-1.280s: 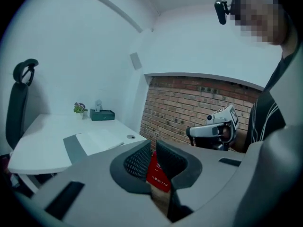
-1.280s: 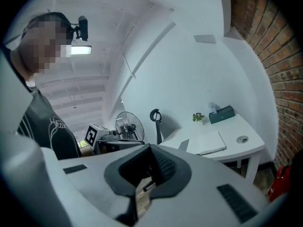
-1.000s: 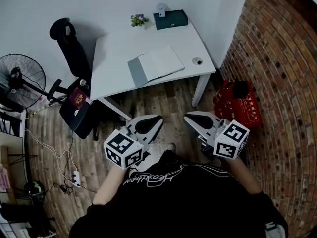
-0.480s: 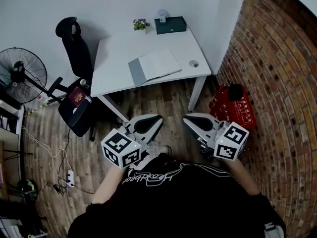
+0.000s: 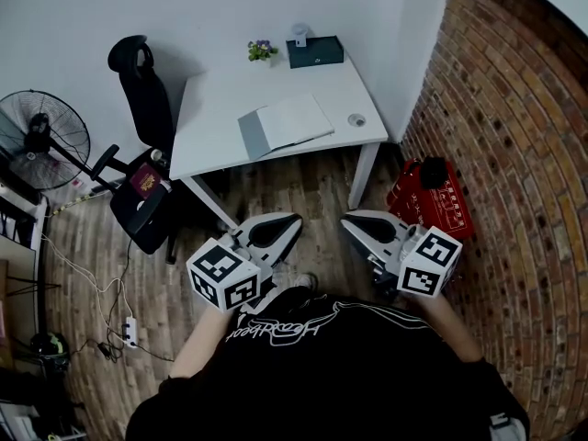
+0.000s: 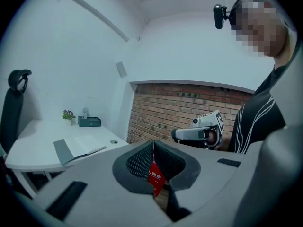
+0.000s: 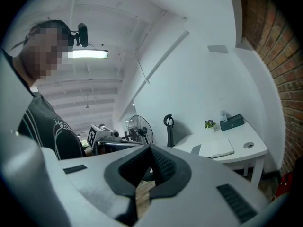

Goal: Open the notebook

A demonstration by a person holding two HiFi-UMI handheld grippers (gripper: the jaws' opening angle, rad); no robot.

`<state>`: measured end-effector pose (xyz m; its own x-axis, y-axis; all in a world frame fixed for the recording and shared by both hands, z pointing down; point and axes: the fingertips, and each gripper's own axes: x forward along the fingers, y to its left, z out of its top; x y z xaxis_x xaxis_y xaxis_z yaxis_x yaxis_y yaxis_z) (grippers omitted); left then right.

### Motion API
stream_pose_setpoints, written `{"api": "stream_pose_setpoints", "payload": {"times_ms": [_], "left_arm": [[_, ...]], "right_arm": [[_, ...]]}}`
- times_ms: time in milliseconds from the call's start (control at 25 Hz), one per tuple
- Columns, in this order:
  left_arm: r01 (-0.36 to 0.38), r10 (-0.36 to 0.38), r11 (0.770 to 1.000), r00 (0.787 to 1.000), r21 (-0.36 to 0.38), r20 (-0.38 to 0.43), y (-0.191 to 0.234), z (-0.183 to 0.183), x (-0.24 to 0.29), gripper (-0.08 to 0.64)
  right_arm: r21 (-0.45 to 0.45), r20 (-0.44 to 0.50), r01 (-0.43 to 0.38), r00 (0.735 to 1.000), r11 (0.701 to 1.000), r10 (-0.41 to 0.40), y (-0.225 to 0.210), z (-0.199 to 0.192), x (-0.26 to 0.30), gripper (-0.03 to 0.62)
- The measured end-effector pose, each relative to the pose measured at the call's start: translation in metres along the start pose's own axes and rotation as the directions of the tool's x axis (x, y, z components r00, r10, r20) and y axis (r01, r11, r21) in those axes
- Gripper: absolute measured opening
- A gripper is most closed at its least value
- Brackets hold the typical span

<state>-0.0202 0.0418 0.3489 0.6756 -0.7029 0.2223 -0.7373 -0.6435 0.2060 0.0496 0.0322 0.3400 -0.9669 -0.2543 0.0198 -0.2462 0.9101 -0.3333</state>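
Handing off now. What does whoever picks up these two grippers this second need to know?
Grippers: the left gripper is shut and empty. The right gripper is shut and empty. Both are held out in front of the person, well short of the desk.
Things: the notebook lies flat near the desk's front edge, and neither gripper is touching it.
Done: the notebook looks already open, with a grey cover folded out to its left and a white page facing up. From this far away that is not certain.
Left: step up and check. If it is shut, lift the cover over.
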Motion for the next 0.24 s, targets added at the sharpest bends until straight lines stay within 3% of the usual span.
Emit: {"api": "stream_pose_setpoints", "payload": {"times_ms": [240], "left_arm": [[0.022, -0.022, 1.000, 1.000, 0.003, 0.010, -0.012, 0.001, 0.007, 0.035]], "right_arm": [[-0.005, 0.012, -0.001, 1.000, 1.000, 0.001, 0.000, 0.000, -0.011, 0.002]]}}
